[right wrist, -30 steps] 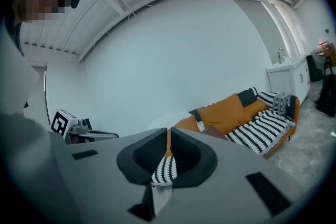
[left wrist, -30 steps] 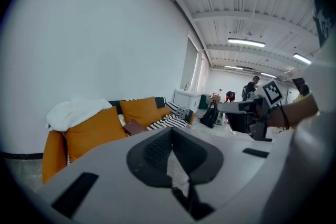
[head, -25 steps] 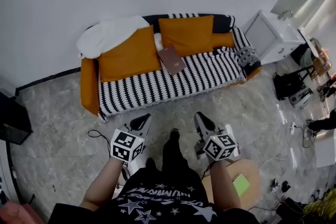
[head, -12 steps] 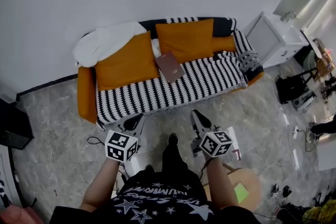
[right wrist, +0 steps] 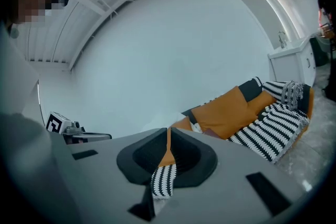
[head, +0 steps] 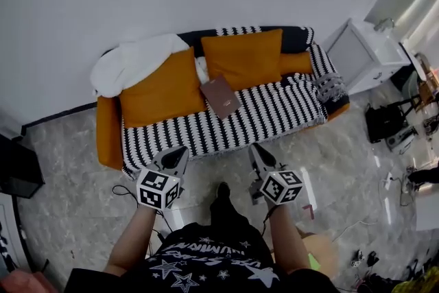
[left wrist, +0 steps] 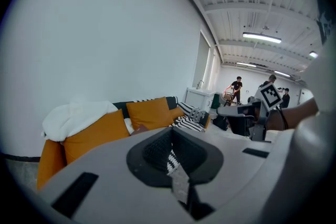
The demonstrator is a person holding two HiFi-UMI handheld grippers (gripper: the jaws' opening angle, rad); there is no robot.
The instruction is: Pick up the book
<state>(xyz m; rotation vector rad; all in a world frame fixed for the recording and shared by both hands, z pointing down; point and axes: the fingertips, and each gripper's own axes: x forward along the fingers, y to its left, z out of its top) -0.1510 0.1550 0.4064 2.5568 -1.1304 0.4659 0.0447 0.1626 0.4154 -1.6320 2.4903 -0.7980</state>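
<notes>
L tool [head: 175,154], R tool [head: 258,150] fwd, parallel.

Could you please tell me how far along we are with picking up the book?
Nothing looks done yet: the book lies on the striped sofa, untouched. In hand: the left tool and right tool are both shut and empty, held over the floor short of the sofa. Left: reach the book, open a tool, grip it and lift.
</notes>
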